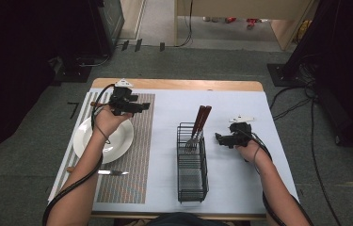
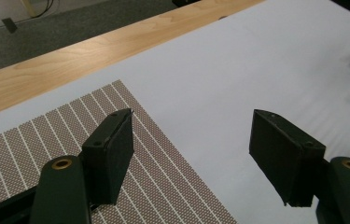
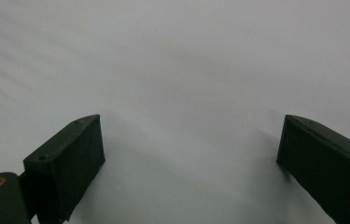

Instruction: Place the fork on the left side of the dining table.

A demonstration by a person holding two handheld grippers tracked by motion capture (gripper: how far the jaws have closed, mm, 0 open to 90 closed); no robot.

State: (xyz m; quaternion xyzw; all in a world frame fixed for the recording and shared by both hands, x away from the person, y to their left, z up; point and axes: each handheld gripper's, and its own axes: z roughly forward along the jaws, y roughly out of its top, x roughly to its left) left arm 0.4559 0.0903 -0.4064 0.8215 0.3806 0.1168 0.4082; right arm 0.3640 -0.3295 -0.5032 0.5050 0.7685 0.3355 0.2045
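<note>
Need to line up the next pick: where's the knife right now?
In the high view the knife lies on the striped placemat at the table's left, just below the white plate, beside the person's left forearm.

The placemat looks like woven cloth with a rough, matt weave, and the table edge is smooth pale wood. The plate is glossy white; the caddy is thin black metal wire.

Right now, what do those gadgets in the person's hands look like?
Each is a black hand-held gripper: the left and the right both carry a grey three-cornered plate on top and trail a black cable along the forearm. Up close, the jaws end in flat, dark rectangular pads on arms with brass-coloured pivots. No sleeves reach the forearms.
</note>
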